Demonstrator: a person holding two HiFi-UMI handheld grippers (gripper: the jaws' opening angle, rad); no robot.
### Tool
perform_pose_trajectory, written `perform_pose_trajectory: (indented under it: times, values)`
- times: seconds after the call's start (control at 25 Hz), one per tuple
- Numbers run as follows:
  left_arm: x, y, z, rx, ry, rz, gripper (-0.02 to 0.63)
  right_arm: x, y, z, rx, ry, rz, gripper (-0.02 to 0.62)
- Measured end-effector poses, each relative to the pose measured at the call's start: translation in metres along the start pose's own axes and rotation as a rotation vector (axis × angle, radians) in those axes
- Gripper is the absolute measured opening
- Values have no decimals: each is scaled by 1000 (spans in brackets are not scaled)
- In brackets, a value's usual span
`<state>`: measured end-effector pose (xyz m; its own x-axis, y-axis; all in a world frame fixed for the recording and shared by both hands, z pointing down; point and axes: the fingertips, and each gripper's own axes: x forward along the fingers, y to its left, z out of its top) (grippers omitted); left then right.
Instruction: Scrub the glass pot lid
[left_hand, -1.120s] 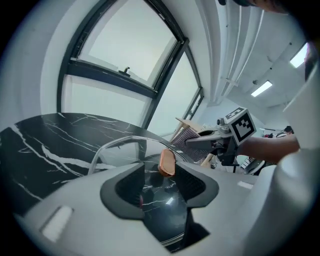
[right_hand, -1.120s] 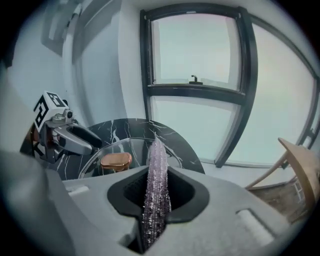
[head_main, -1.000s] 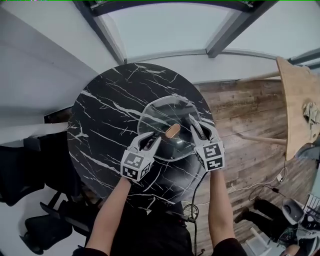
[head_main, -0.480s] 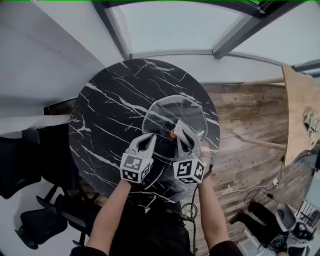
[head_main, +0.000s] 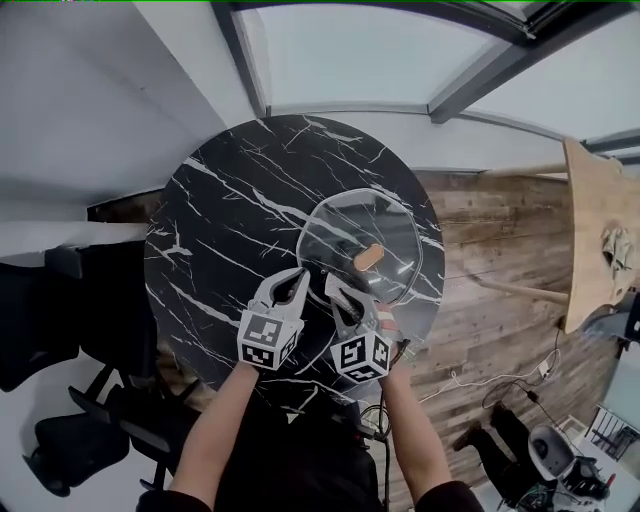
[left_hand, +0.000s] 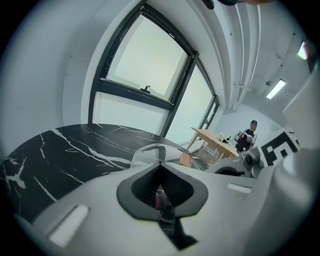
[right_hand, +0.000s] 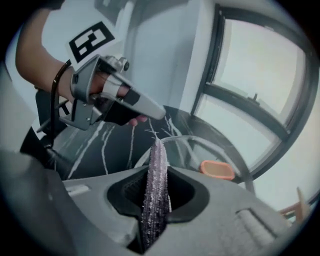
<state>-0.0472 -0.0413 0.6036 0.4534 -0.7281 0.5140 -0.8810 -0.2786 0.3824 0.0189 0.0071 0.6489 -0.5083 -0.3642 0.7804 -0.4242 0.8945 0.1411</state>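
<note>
The glass pot lid (head_main: 385, 235) with an orange knob (head_main: 368, 257) lies on the round black marble table (head_main: 220, 220). My left gripper (head_main: 298, 276) is at the lid's near left edge, shut, with a thin sliver of the rim between its pads (left_hand: 161, 196). My right gripper (head_main: 336, 287) is just beside it at the lid's near edge, shut on a silvery glittering scrub pad (right_hand: 156, 170) that stands up out of its jaws. The right gripper view shows the lid (right_hand: 195, 146) and knob (right_hand: 217, 169) ahead, and the left gripper (right_hand: 148, 111) in a hand to the upper left.
A light wooden table (head_main: 592, 230) stands at the far right on the plank floor (head_main: 490, 300), where cables (head_main: 480, 380) lie. Dark chairs (head_main: 50, 330) sit left of the marble table. A person (left_hand: 246, 138) stands far off. Windows run behind the table.
My right gripper has swung left from the lid's right side to its near edge, close to the left gripper, and rolled. The left gripper's jaws have gone from open to shut at the rim.
</note>
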Motion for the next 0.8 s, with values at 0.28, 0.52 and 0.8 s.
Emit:
perform_pose_trajectory:
  times: [0.28, 0.52, 0.8]
  values:
    - [-26, 5, 5, -7, -34, 6, 2, -35, -12, 2, 543, -183, 115, 74]
    - [-32, 6, 13, 1, -78, 22, 2, -62, -125, -70, 827, -106, -314, 74]
    - [-27, 1, 16, 24, -79, -2, 2, -40, -173, -100, 919, -12, -354, 72]
